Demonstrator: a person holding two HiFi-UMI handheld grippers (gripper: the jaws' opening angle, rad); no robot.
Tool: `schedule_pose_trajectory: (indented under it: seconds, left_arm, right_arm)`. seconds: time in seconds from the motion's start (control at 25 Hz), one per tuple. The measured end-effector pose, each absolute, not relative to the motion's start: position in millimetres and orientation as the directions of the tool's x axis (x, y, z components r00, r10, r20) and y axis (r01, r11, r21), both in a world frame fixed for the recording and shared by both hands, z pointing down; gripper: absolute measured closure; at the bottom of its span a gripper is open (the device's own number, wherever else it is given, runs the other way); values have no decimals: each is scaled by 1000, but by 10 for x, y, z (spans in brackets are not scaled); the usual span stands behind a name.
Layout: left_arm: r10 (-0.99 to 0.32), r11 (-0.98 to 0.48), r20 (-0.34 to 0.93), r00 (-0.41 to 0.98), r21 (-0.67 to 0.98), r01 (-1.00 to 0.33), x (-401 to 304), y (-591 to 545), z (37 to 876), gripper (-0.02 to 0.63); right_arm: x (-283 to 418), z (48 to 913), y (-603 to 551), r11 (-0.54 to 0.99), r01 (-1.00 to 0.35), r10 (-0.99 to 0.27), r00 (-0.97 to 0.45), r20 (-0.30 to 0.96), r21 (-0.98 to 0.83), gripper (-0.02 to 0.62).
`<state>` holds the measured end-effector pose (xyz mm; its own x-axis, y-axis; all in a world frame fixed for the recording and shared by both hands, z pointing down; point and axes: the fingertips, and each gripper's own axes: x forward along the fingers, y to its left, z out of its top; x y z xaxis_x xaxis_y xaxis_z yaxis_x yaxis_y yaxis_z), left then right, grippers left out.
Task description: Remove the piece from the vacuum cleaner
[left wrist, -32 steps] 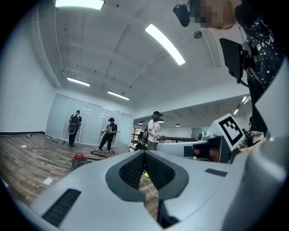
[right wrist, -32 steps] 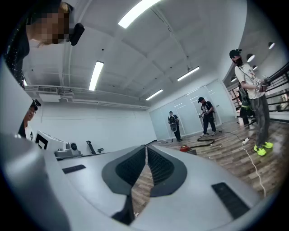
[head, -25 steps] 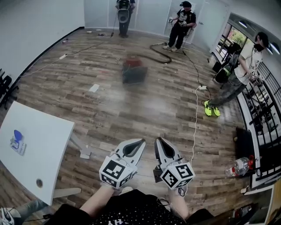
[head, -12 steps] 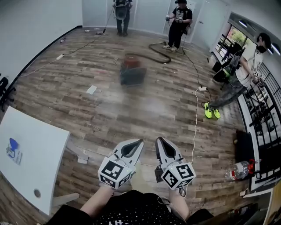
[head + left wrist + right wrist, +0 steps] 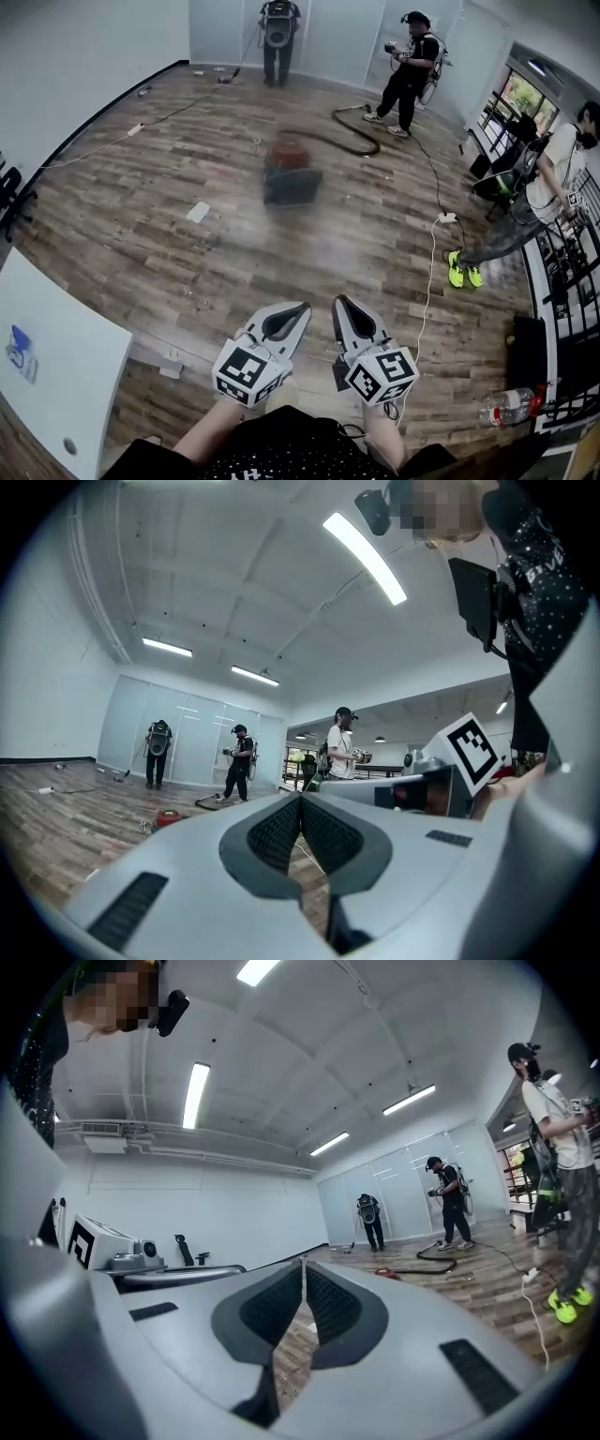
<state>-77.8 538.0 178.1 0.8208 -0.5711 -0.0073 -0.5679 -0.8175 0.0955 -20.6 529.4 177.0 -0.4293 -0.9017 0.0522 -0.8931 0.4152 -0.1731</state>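
Observation:
A red and dark vacuum cleaner (image 5: 291,171) stands on the wood floor far ahead, blurred, with its black hose (image 5: 352,136) curling away behind it. It shows small in the left gripper view as the vacuum cleaner (image 5: 169,817) and in the right gripper view as the vacuum cleaner (image 5: 388,1272). My left gripper (image 5: 298,310) and right gripper (image 5: 341,304) are held side by side close to my body, both shut with nothing between the jaws. Both are far from the vacuum. The piece on it cannot be made out.
A white table (image 5: 52,361) stands at the lower left. A white cable (image 5: 427,272) with a plug block runs down the floor at right. A plastic bottle (image 5: 506,406) lies at lower right. Three people stand at the back and right. A white paper (image 5: 198,212) lies on the floor.
The view has moved forward and a little right: the table has slid down and left, and the vacuum sits slightly nearer. Both grippers keep the same shut pose.

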Motion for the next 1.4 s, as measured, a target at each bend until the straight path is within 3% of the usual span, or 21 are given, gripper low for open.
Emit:
schedule_pose_trajectory:
  seconds: [0.56, 1.4]
  left_arm:
    - [-632, -770, 6, 775, 115, -628, -556, 4243, 1879, 597]
    - [-603, -789, 34, 797, 122, -602, -122, 2359, 1865, 597]
  right_arm:
    - [-36, 1899, 4308, 480, -857, -864, -499, 68, -185, 583]
    - [491, 1952, 2417, 432, -874, -881, -462, 101, -223, 583]
